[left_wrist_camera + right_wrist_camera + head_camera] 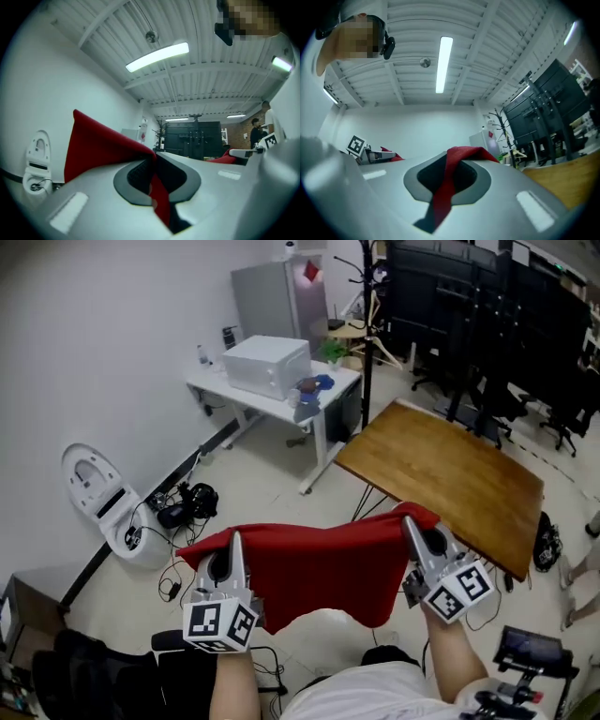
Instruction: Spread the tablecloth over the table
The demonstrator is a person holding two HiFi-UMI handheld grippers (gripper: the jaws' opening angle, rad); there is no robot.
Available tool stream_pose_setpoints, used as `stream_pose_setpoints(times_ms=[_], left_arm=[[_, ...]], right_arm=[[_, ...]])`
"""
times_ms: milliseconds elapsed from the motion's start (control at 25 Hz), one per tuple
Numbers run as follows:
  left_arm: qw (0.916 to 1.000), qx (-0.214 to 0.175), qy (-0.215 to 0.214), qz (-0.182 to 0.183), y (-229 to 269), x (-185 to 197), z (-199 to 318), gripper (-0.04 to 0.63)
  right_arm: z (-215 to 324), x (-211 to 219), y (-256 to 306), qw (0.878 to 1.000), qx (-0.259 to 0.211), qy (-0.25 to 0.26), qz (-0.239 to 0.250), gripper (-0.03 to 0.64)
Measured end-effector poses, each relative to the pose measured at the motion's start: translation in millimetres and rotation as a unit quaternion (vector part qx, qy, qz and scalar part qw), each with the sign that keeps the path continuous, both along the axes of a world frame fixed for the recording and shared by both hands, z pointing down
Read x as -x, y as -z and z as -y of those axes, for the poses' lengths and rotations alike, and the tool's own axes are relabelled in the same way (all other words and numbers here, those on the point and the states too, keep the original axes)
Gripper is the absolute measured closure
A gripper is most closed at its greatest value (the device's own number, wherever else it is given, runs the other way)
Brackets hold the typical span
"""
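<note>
tablecloth [319, 570] pinched (left gripper [234, 540], right gripper [410, 521])

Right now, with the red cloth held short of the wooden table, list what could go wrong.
The left gripper and right gripper pinch only a thin edge of the tablecloth; a tug might pull it free. The wooden table stands off to the right, so the cloth may land skewed.

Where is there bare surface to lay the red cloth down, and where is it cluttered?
The wooden table is bare all over, just beyond the right tongs gripping the red tablecloth. The white desk left of it is crowded with a white box and blue items. Cables clutter the floor by the wall.
</note>
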State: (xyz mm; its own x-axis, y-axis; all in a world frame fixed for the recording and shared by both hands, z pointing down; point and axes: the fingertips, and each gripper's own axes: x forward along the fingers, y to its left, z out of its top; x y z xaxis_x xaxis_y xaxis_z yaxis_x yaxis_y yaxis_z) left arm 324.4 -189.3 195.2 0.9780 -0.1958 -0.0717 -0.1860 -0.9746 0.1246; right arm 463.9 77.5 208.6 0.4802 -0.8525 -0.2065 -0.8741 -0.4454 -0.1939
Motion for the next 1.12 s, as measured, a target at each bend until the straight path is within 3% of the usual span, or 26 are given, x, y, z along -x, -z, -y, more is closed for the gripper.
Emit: stream_pose_setpoints(times_ms=[200,400,640,840,1120], left_arm=[[0.9943,-0.006,-0.106,-0.005,-25,-91,-72,0.574],[0.983,-0.018,-0.183,-0.002,-4,-184,-201,0.574],[0.9704,-0.014,-0.241,-0.004,-11,-264,-314,0.574],[0.9589,-0.021,-0.283,-0.01,-16,-306,-405,0.574],[0.9209,-0.01,-0.389,0.018,-26,-363,-476,0.574]], right_arm=[[-95,-32,-30,0.994,-0.005,-0.108,0.002,0.597],[-233,-74,-14,0.981,-0.01,-0.193,-0.006,0.597],[-348,-107,-23,0.965,-0.015,-0.262,-0.003,0.597],[-435,-117,-30,0.95,-0.003,-0.312,-0.001,0.595],[-492,-122,-34,0.912,0.016,-0.408,0.035,0.595]])
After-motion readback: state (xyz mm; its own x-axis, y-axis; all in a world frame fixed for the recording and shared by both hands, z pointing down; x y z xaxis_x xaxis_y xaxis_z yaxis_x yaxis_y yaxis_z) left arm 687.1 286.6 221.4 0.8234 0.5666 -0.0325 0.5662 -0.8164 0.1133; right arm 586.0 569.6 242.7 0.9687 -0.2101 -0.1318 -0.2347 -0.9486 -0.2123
